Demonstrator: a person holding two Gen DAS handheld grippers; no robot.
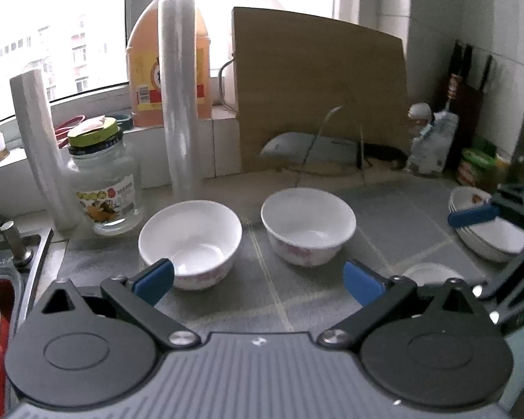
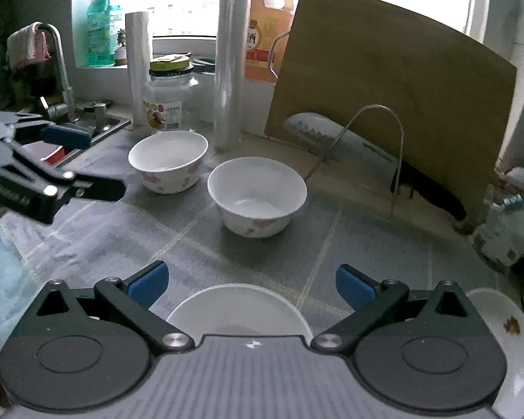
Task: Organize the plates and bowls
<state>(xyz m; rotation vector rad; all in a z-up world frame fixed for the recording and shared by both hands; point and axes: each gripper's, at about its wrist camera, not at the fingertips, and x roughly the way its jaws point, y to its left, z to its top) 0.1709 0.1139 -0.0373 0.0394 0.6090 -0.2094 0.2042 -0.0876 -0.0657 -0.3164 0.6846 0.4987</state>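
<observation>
Two white bowls with pink flowers stand upright side by side on the grey tiled counter: the left bowl (image 1: 190,241) (image 2: 169,160) and the right bowl (image 1: 309,227) (image 2: 256,195). My left gripper (image 1: 258,279) is open just in front of them, its left finger close to the left bowl's rim, holding nothing. My right gripper (image 2: 251,284) is open and empty above a third white bowl (image 2: 239,310) (image 1: 429,274). A stack of white plates (image 1: 485,241) (image 2: 506,317) sits at the right. The right gripper's blue pad (image 1: 475,214) shows over the plates.
A wooden cutting board (image 2: 384,104) leans on the back wall behind a wire rack (image 2: 373,146) and a cleaver (image 2: 332,132). Cling-film rolls (image 1: 180,104), a glass jar (image 1: 104,181) and an oil bottle (image 1: 146,63) stand at the back left. The sink (image 1: 3,272) lies left.
</observation>
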